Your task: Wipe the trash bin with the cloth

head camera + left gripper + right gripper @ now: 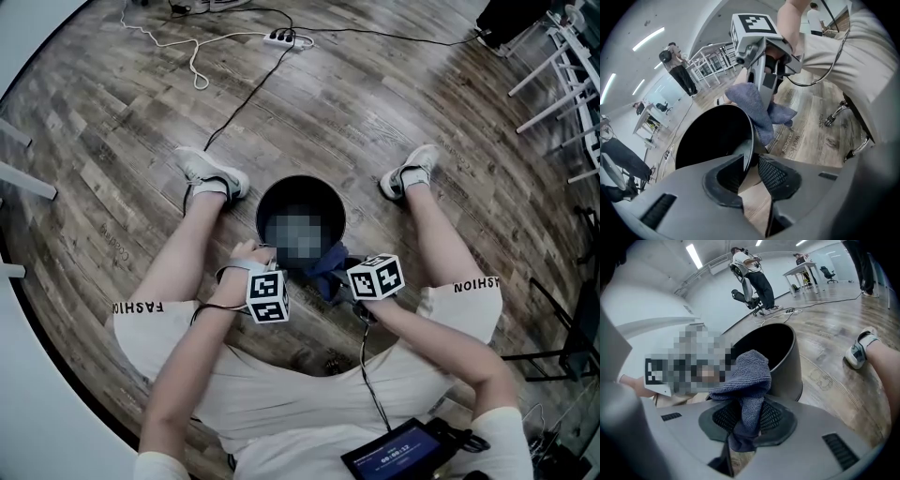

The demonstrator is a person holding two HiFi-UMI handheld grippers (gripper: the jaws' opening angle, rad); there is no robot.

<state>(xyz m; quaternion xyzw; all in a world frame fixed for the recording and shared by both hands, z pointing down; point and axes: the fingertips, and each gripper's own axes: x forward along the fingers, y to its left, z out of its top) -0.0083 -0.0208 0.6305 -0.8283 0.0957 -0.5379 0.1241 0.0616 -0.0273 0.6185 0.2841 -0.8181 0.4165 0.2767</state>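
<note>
The black trash bin [300, 179] stands on the wooden floor between the seated person's feet. In the left gripper view its thin rim [749, 151] runs between the jaws of my left gripper [750, 161], at the bin's near left edge. The pads sit on either side of the wall with a small gap showing, so it is open. My right gripper [750, 416] is shut on a blue-grey cloth [746, 380], which bunches above the jaws and hangs below them. It holds the cloth [328, 267] against the near right rim, right beside the left gripper [265, 270].
The person's legs and white sneakers [212, 174] [411, 171] flank the bin. A power strip [280, 38] with cables lies on the floor beyond. White frame legs [562, 84] stand at far right. A small screen [401, 452] sits at the person's lap.
</note>
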